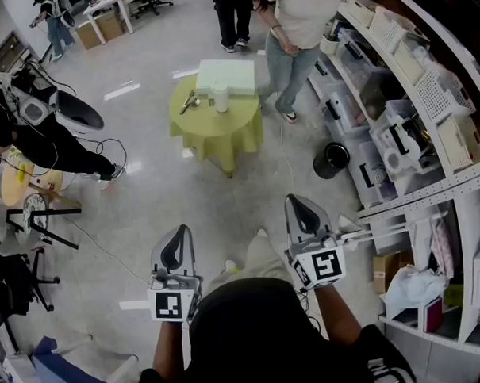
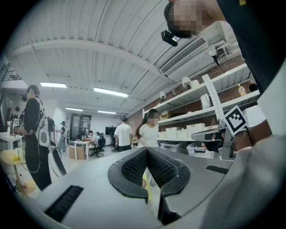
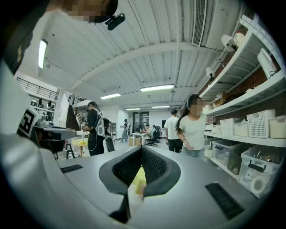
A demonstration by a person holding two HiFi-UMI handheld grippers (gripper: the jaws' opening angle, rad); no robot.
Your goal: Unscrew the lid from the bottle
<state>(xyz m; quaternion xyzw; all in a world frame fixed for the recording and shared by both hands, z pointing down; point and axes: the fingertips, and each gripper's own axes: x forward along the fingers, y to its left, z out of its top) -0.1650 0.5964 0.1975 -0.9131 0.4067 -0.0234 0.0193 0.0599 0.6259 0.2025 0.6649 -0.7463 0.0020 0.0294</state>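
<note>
A white bottle [image 1: 220, 96] stands on a small round table with a yellow-green cloth [image 1: 214, 132], far ahead of me across the floor. On the table beside the bottle lie a pale flat box [image 1: 226, 74] and some small tools [image 1: 189, 102]. My left gripper [image 1: 178, 235] and right gripper [image 1: 298, 204] are held close to my body, well short of the table. Both are shut with nothing between the pads. In the left gripper view the left gripper [image 2: 146, 150] shows its jaws meeting. The right gripper [image 3: 141, 149] does the same, with a sliver of yellow cloth [image 3: 139, 179] behind it.
A person in a white top [image 1: 304, 21] stands right behind the table, another [image 1: 234, 12] farther back. Shelving with white bins [image 1: 427, 107] lines the right side, with a black bin [image 1: 331, 159] on the floor. A person in black [image 1: 51, 143], a yellow stool [image 1: 21, 179] and cables occupy the left.
</note>
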